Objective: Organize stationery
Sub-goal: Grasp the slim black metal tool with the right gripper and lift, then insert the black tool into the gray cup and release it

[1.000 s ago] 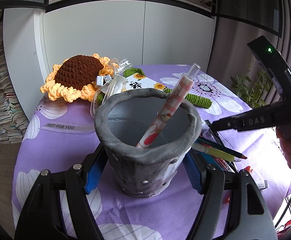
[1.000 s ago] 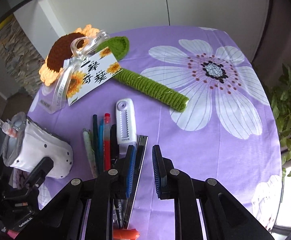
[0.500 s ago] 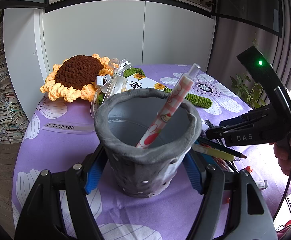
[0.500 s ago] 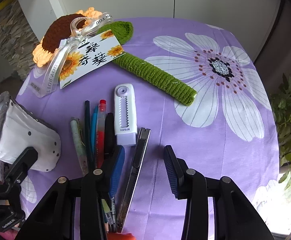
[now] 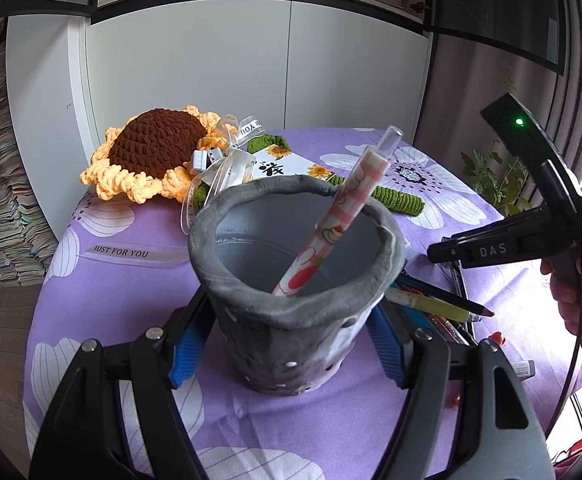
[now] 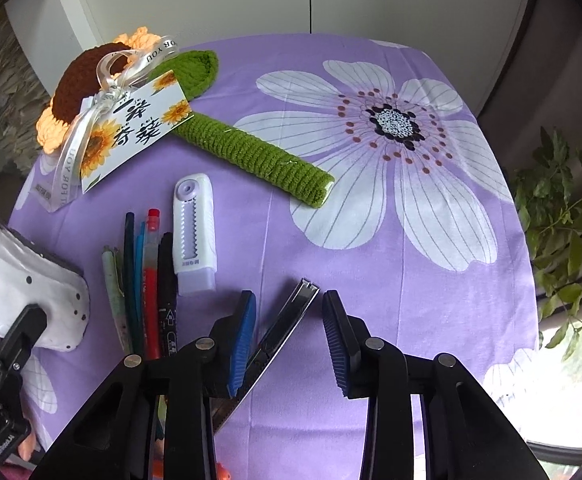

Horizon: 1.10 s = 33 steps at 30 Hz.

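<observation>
My left gripper is shut on a grey soft pen holder standing on the purple flowered cloth. A pink patterned pen leans inside it. In the right wrist view my right gripper points down over a metal utility knife. The knife lies slanted between the jaws, which are closing; the pads do not press on it. Left of the knife lie a row of pens and a white slider eraser. The pen holder shows at the far left there.
A crochet sunflower with green stem, ribbon and card lies at the back left. A potted plant stands off the table's right edge. White cupboards rise behind the table.
The right gripper's jaws went from nearly shut to wide apart, and it tipped down so the knife's end now lies between them. The left gripper and pen holder stayed still.
</observation>
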Available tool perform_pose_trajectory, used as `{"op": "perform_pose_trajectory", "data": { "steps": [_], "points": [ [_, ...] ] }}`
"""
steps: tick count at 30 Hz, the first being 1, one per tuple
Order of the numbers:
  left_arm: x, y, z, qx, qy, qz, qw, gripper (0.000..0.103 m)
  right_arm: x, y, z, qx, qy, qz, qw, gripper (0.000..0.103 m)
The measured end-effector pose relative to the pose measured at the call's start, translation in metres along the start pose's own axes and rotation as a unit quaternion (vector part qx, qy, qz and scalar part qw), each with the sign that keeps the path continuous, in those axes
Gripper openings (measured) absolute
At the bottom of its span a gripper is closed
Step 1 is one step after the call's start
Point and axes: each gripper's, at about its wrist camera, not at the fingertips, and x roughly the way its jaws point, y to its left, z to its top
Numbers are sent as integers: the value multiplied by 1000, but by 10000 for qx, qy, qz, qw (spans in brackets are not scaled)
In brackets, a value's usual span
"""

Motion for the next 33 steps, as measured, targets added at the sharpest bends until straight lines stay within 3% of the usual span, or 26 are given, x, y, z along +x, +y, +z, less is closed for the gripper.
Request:
{"op": "perform_pose_trajectory", "data": {
  "steps": [2, 5, 9, 17, 25, 33],
  "points": [
    [0, 0, 0, -1, 1, 0, 10000, 72, 3, 2, 5, -36, 3, -83, 10000, 36],
    [0, 0, 0, 0, 0, -1, 10000, 72, 4, 4, 9, -103, 11, -166, 9998, 18],
    [0, 0, 0, 1, 0, -1, 10000, 72, -1, 7, 7, -46, -63, -4, 10000, 12],
    [1, 1, -1, -11, 24, -3, 10000, 72, -73, 16, 5, -122, -1240, 498, 9910, 12],
    [1, 1, -1, -15, 25, -7, 10000, 71, -161, 51, -4, -631, -2594, 1152, 9568, 12],
    [1, 1, -1, -13, 25, -7, 10000, 71, -212, 85, -4, -1144, -3349, 1754, 9187, 11]
  ]
}}
